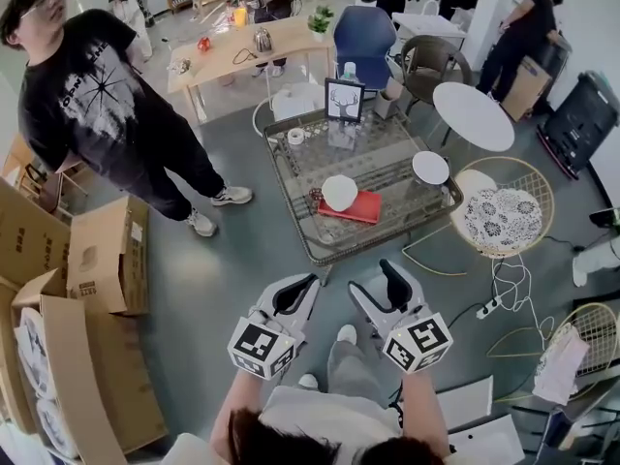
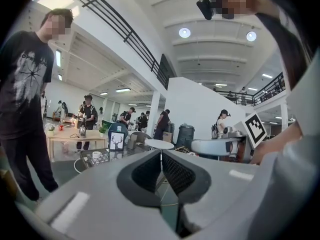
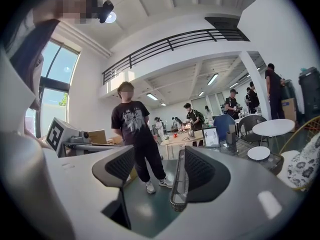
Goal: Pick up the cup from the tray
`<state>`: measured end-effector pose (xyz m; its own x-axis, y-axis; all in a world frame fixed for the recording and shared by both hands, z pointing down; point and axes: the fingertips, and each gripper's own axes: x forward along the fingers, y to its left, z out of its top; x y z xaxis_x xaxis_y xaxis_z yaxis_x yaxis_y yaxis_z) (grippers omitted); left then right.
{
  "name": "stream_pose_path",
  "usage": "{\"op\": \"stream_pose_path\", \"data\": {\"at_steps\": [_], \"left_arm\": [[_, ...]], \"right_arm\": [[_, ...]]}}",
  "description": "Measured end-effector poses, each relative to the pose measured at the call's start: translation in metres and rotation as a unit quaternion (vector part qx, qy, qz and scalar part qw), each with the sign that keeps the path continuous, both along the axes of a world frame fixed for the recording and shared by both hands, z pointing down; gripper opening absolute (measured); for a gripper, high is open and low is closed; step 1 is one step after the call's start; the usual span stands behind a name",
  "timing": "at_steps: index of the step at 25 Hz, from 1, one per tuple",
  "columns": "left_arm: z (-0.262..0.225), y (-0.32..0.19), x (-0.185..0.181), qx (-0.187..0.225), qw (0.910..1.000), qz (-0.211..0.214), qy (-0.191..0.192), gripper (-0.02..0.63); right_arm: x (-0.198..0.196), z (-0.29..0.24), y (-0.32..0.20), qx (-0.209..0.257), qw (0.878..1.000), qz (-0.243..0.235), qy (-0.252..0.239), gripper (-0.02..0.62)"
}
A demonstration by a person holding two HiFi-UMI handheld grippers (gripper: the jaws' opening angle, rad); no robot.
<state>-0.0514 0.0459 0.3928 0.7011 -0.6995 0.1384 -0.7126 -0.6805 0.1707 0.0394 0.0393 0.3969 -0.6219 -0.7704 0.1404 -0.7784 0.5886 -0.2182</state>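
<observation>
A white cup (image 1: 339,191) rests on a red tray (image 1: 360,207) on the low glass-topped wire table (image 1: 320,245) ahead of me. Both grippers hover well short of the table, over the floor near my legs. The left gripper (image 1: 307,283) has its dark pads pressed together with nothing between them, as the left gripper view (image 2: 160,153) also shows. The right gripper (image 1: 380,289) stands open, and in the right gripper view (image 3: 156,159) only floor shows in the gap. The cup cannot be made out in either gripper view.
On the same table are a white plate (image 1: 430,168), a deer picture frame (image 1: 344,100) and a tape roll (image 1: 295,136). A person in a black T-shirt (image 1: 97,95) stands at left beside cardboard boxes (image 1: 97,250). A wire chair (image 1: 504,219) and a power strip (image 1: 487,308) lie right.
</observation>
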Motion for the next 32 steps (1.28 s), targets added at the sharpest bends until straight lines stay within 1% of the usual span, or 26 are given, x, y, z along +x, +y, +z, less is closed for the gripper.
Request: {"op": "stream_pose_path", "data": {"at_steps": [5, 10, 15, 19, 24, 28, 32], "left_arm": [[0.004, -0.033, 0.014, -0.010, 0.9999, -0.011, -0.008, 0.007], [0.013, -0.065, 0.028, -0.019, 0.9994, -0.020, -0.022, 0.042], [0.024, -0.092, 0.040, -0.026, 0.9981, -0.034, -0.044, 0.073], [0.038, -0.113, 0.037, -0.035, 0.9963, -0.044, -0.065, 0.080], [0.059, -0.135, 0.028, -0.059, 0.9938, -0.049, -0.081, 0.089], [0.075, -0.163, 0.025, -0.064, 0.9920, -0.038, -0.102, 0.098], [0.103, -0.194, 0.015, -0.087, 0.9870, -0.031, -0.132, 0.109]], "right_arm": [[0.011, 0.007, -0.034, -0.007, 1.000, -0.025, 0.015, 0.341], [0.022, 0.016, -0.067, -0.006, 0.997, -0.056, 0.043, 0.381], [0.036, 0.023, -0.097, -0.012, 0.996, -0.076, 0.045, 0.393], [0.042, 0.034, -0.120, -0.015, 0.995, -0.084, 0.052, 0.400], [0.036, 0.050, -0.143, -0.026, 0.994, -0.092, 0.058, 0.439], [0.030, 0.064, -0.168, -0.036, 0.993, -0.092, 0.071, 0.460], [0.022, 0.082, -0.193, -0.054, 0.991, -0.084, 0.086, 0.468]]}}
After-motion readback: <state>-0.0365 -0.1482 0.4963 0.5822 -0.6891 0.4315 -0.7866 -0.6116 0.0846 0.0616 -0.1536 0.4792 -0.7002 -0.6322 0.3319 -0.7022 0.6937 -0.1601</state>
